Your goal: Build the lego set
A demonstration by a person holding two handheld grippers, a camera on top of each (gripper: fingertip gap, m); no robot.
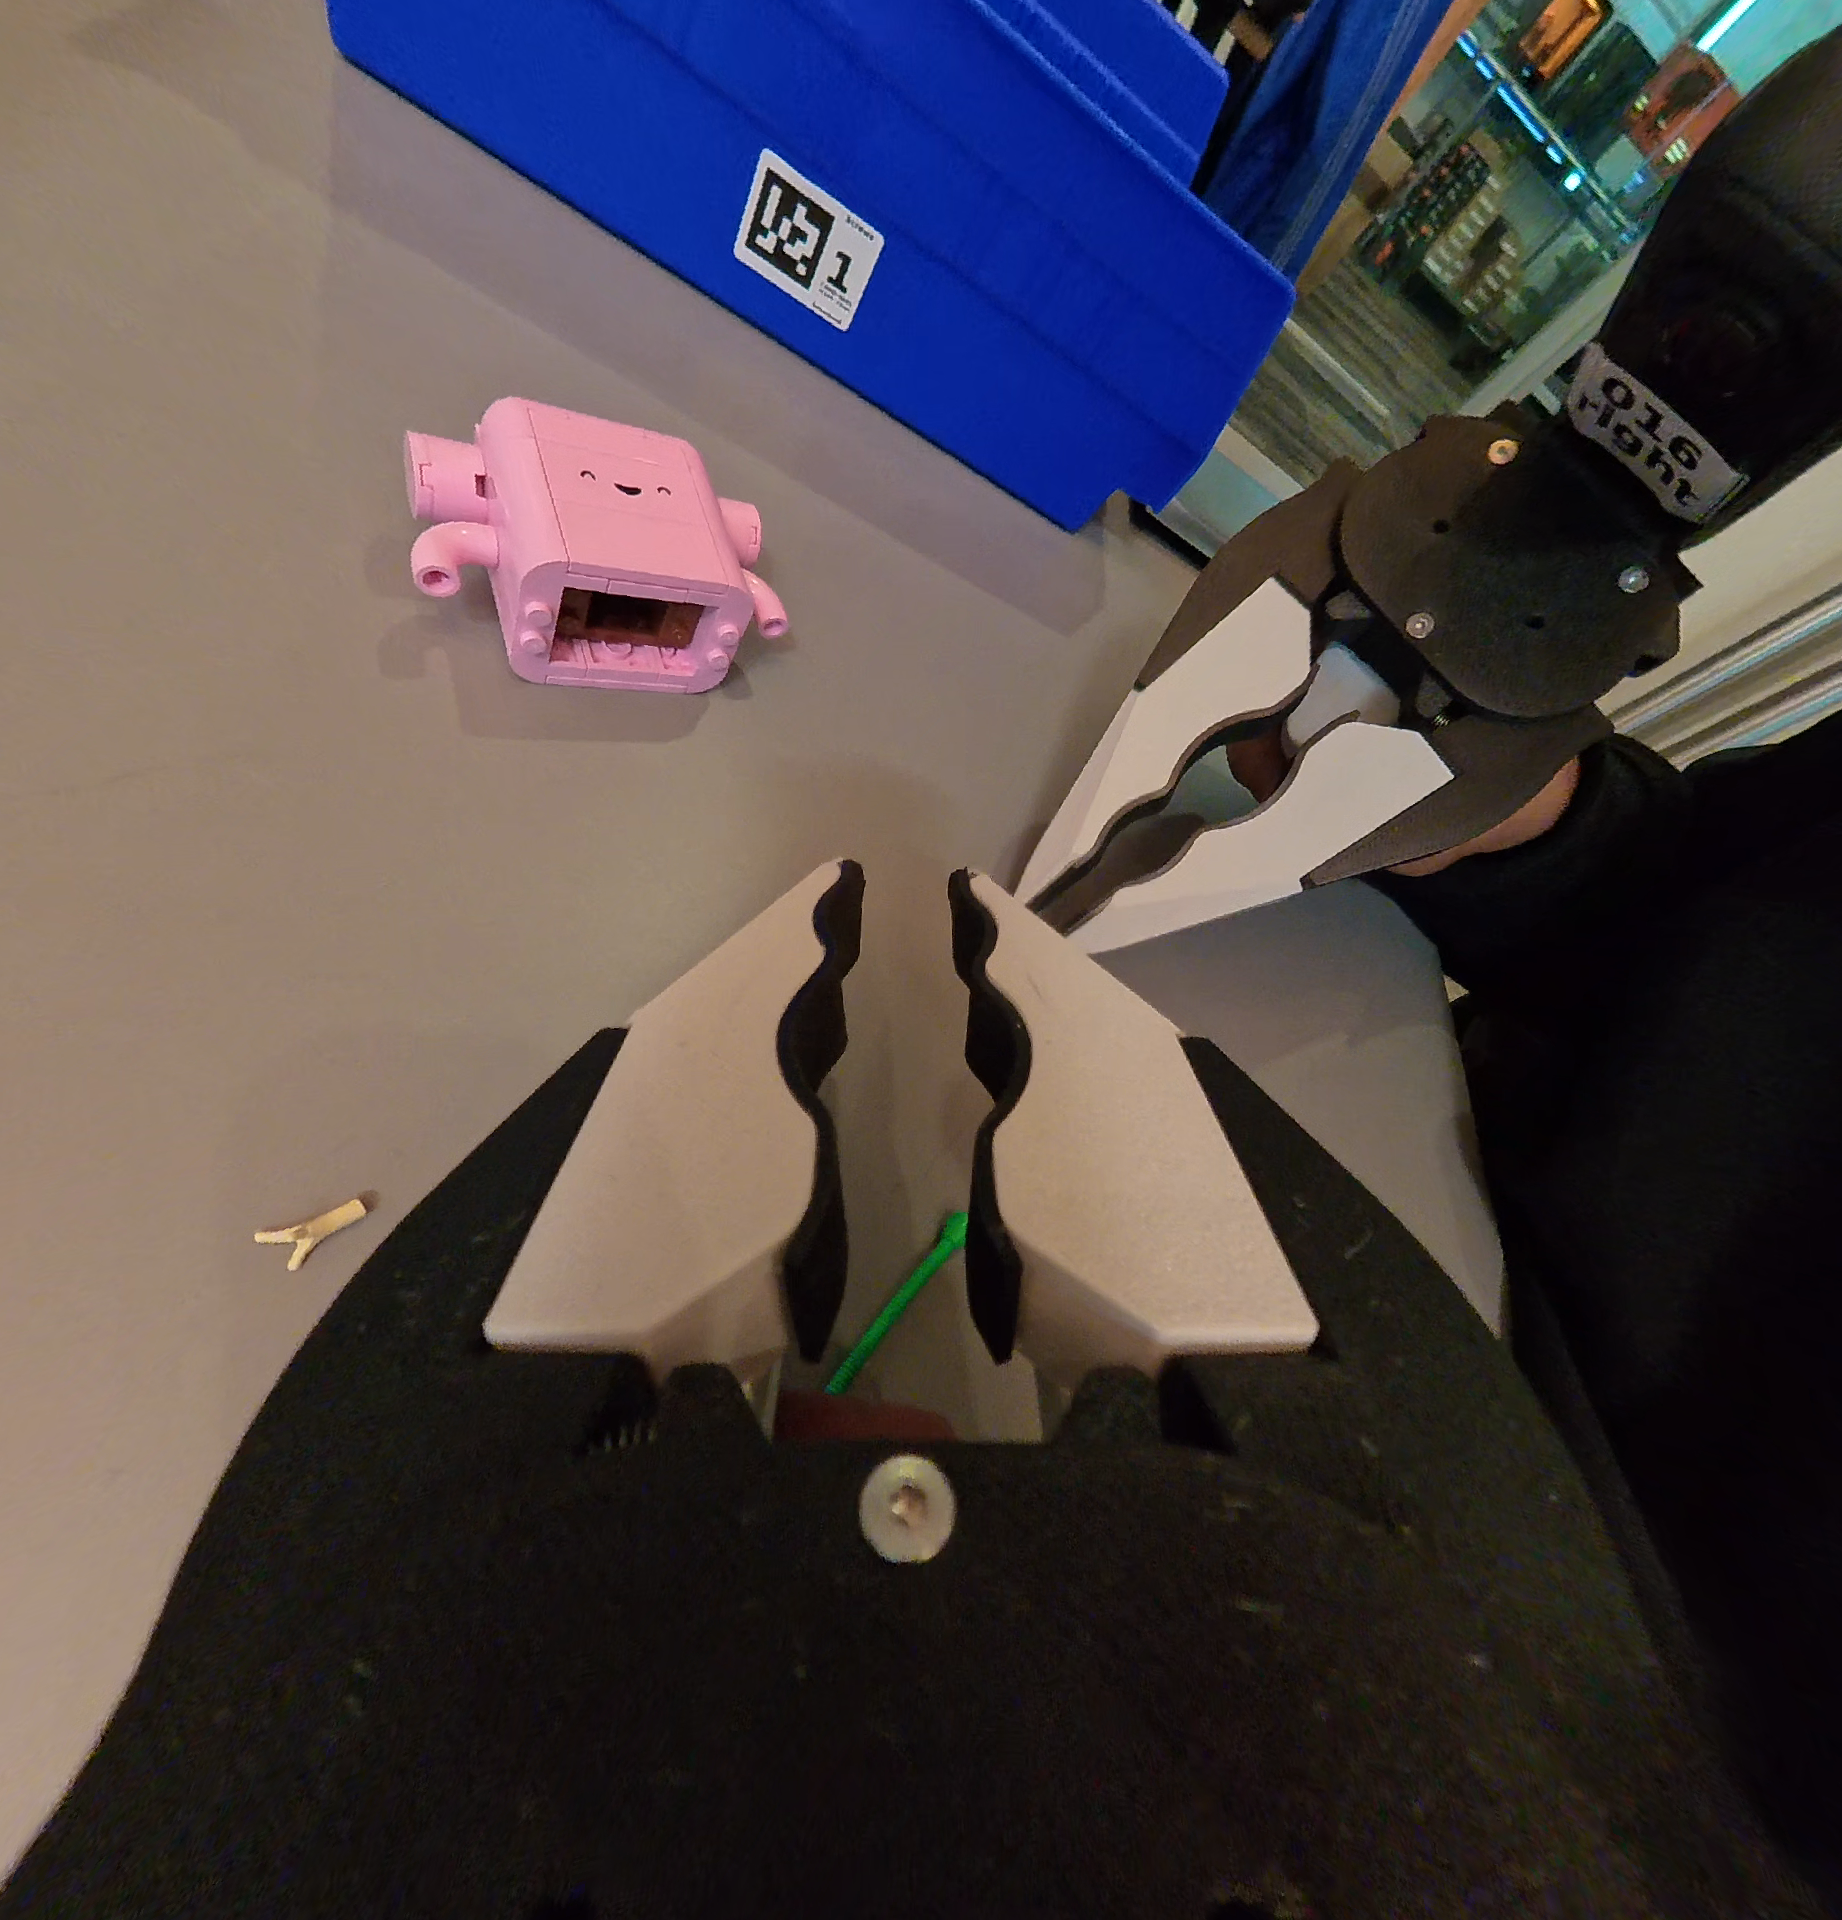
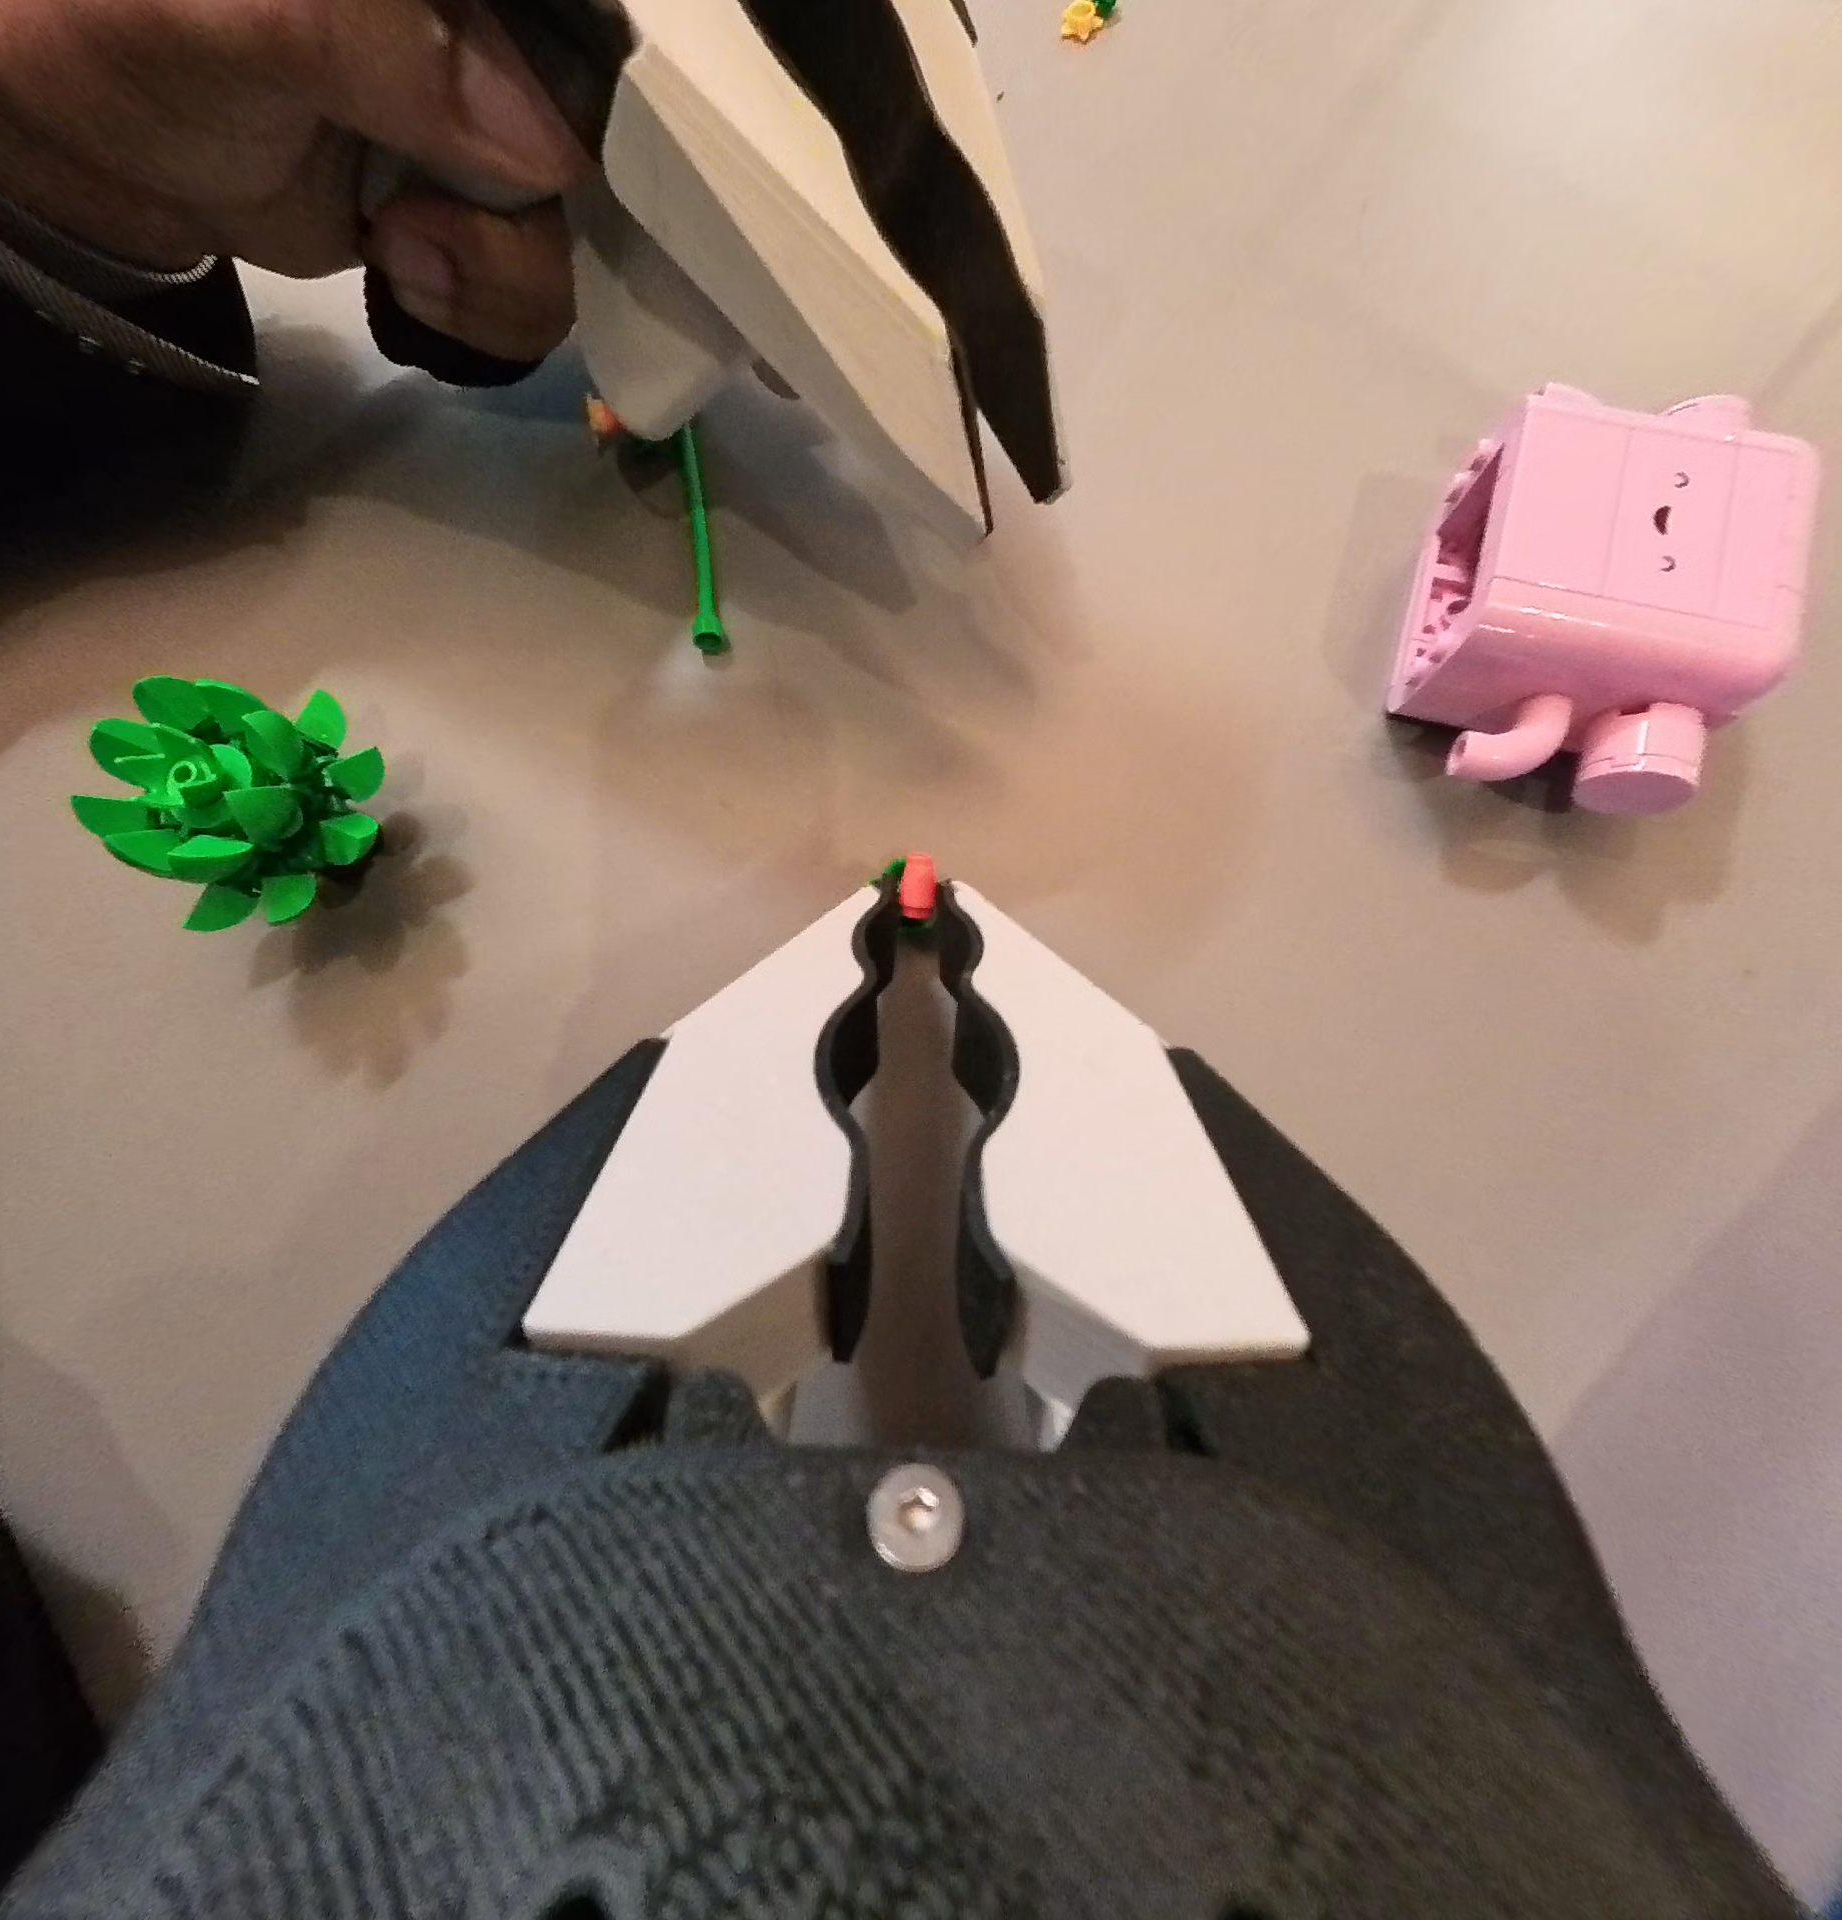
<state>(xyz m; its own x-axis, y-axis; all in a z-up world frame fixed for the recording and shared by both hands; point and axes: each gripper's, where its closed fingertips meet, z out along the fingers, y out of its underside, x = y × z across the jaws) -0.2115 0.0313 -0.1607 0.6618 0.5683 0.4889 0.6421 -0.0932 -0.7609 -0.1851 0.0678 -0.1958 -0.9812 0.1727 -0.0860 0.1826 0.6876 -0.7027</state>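
1. Gripping a small red-and-green lego piece (image 2: 915, 896) at the very fingertips: right gripper (image 2: 915, 902), jaws nearly closed around it, hovering over the grey table (image 2: 1312, 1143).
2. Standing slightly apart with nothing between the tips: left gripper (image 1: 904, 883), seen close in its own view.
3. Lying below the left gripper's fingers, partly hidden: green stem (image 1: 901, 1299), showing only through the gap in the left wrist view.
4. Showing more plainly in the right wrist view: same green stem (image 2: 701, 551), running out from under the left gripper (image 2: 1010, 499), with a small orange bit at its far end hard to make out.
5. Appearing only in the right wrist view: green leafy lego plant (image 2: 233, 800) at left, well apart from the pink lego pot (image 2: 1603, 592).
6. Lying on its side in both views: pink lego pot (image 1: 595, 540), smiling face on one wall, open end showing brown inside in the left view only.
7. Appearing only in the left wrist view: blue bin (image 1: 896, 208) with a white sticker, and a small cream forked piece (image 1: 314, 1228) on the table.
8. Being cut off at the top edge of the right view: tiny yellow-green piece (image 2: 1083, 16), too small to identify.
9. Showing farther off in the left view: right gripper (image 1: 1052, 914), its held piece not visible there.
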